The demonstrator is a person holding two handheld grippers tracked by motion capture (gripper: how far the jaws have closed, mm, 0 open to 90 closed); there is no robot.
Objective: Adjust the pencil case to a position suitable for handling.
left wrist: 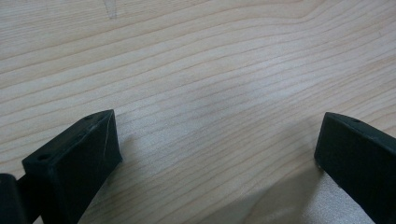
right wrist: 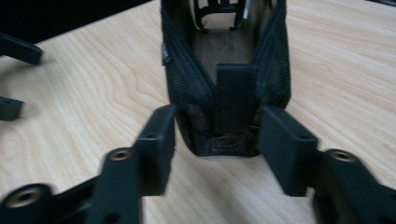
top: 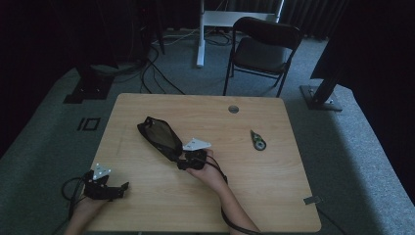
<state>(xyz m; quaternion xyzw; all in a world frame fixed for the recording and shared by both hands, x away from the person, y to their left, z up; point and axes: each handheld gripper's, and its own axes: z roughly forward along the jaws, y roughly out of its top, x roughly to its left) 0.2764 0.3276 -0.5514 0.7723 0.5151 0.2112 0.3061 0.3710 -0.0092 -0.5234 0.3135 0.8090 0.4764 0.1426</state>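
A black mesh pouch lies open-topped on the wooden table, slanting from the middle toward the far left. My right gripper sits at its near end. In the right gripper view the two jaws flank that end of the pouch and press against its mesh sides; the right gripper is shut on it. My left gripper rests at the front left of the table. It is apart from the pouch, and the left gripper is open over bare wood.
A small dark and green object lies on the right half of the table. A round cable hole is near the far edge. A small metal piece sits at the front right corner. A folding chair stands beyond the table.
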